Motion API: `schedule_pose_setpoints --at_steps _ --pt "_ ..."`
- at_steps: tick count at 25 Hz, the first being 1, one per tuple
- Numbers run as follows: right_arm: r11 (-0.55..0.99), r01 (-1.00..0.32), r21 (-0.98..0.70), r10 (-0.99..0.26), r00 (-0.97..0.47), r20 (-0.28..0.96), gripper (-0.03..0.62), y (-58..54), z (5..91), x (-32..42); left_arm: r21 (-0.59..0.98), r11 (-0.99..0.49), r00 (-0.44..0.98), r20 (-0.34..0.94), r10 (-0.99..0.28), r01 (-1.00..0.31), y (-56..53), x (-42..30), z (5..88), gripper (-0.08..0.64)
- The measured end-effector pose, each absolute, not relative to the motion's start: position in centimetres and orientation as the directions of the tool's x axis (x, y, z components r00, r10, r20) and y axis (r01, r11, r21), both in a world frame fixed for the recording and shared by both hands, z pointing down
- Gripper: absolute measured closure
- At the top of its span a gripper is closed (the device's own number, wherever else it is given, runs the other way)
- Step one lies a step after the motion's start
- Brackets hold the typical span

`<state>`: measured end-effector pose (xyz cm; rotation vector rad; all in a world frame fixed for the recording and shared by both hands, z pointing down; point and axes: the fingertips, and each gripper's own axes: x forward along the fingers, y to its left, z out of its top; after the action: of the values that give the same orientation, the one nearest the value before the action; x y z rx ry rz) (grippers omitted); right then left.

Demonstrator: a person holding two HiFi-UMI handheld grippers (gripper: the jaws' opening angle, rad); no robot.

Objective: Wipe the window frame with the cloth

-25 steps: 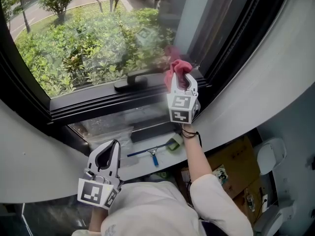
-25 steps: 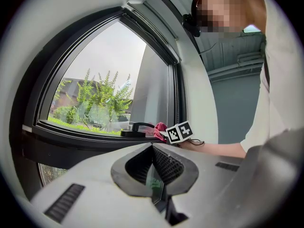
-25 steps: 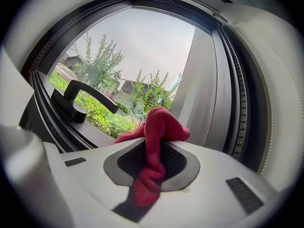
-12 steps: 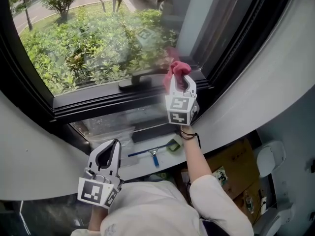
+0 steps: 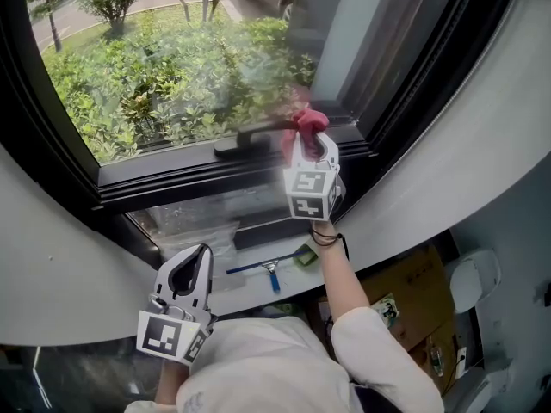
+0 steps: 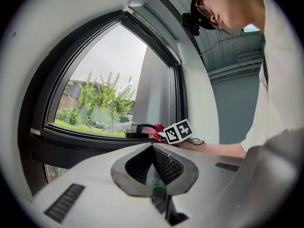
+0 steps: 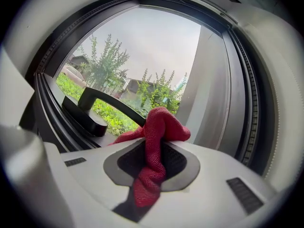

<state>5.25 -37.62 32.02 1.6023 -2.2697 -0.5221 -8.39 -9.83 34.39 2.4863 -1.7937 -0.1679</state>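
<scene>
My right gripper is shut on a red cloth, and the cloth's bunched end presses on the black window frame's lower rail, just right of the black window handle. In the right gripper view the cloth runs between the jaws of the gripper, with the handle to the left. My left gripper hangs low near the person's body, shut and empty. From the left gripper view, its jaws point toward the distant cloth.
Below the window, a blue-handled squeegee and a green sponge lie on a ledge. A cardboard box stands at the lower right. A curved white wall wraps around the window. The frame's right upright is close by.
The right gripper has slid the cloth a little left along the lower rail, closer to the handle. The left gripper has stayed where it was.
</scene>
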Motion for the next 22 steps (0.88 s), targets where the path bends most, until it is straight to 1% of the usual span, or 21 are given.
schedule_pose_setpoints --at_steps 11,15,19,22 --pt "0.307 -0.848 0.432 -0.948 -0.310 0.065 0.509 -37.2 32.1 4.4 0.125 -0.273 0.270 -0.041 -0.962 -0.954 -9.1 -9.3 34.5 0.552" --pt "0.307 -0.873 0.379 -0.950 -0.304 0.070 0.509 -36.9 32.3 4.2 0.124 -0.262 0.259 -0.043 -0.965 -0.957 -9.1 -9.3 34.4 0.552" --pt "0.320 -0.908 0.271 -0.947 -0.318 0.056 0.509 -36.1 32.6 4.3 0.123 -0.249 0.246 -0.042 -0.968 -0.961 -9.1 -9.3 34.4 0.552" --pt "0.333 -0.910 0.246 -0.942 -0.332 0.049 0.509 -35.8 32.7 4.1 0.121 -0.244 0.241 -0.038 -0.970 -0.962 -9.4 -9.2 34.5 0.552"
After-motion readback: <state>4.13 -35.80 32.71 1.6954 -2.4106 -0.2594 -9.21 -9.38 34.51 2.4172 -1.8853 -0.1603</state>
